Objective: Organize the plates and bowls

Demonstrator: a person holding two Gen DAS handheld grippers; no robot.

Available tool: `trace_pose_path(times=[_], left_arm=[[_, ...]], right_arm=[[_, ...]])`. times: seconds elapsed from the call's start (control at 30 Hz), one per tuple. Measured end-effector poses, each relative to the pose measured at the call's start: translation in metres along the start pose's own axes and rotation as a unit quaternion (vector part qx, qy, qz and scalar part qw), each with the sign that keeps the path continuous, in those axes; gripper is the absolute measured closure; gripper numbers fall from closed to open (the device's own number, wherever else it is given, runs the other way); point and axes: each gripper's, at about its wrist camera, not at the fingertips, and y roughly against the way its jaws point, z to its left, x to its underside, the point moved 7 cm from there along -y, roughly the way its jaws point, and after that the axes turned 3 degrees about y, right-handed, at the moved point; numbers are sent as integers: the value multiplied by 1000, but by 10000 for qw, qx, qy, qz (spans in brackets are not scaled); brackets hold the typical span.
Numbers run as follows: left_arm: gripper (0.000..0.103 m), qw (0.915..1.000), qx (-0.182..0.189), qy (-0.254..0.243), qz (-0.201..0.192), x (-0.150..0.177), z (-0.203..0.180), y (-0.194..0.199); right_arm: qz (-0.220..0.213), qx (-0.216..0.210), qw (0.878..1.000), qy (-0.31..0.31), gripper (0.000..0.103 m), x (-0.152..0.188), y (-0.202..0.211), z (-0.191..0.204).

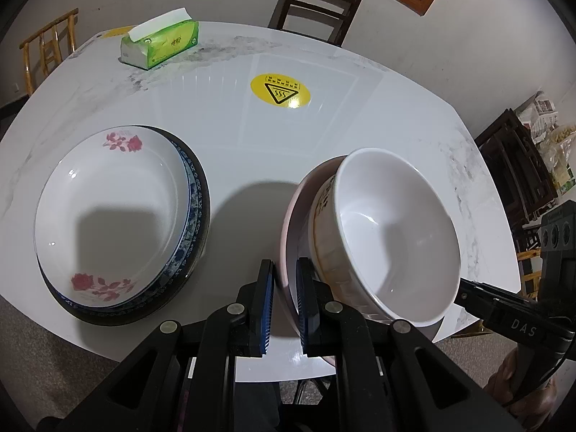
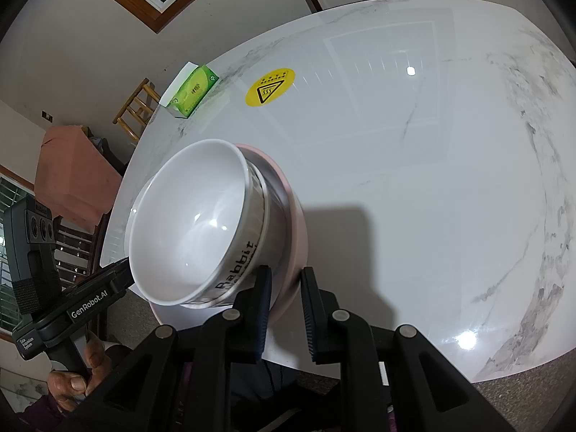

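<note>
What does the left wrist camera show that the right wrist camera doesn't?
Only the left wrist view: a stack of plates, rose-patterned plate on top of a blue-patterned one and a black one, and the left gripper clamped on the pink bowl's rim.

Only the right wrist view: the word "Rabbit" on the white bowl, and the right gripper closed on the pink bowl's rim.

Both: the nested bowls, green tissue box, yellow warning sticker and marble table.

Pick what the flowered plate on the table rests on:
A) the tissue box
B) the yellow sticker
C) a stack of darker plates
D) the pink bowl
C: the flowered plate lies on a blue-patterned plate and a black plate whose rims show beneath it.
</note>
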Motion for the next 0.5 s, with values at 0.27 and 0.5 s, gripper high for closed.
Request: trace_pose_path(times=[0.27,0.5], left_arm=[[94,9999,-18,21,-136,-3,4,12],[94,9996,-62,81,-246,-6,11,24]], right_arm=[[-21,-34,10000,82,86,-3,2,10],[-34,-77,9998,204,86,-9,2,25]])
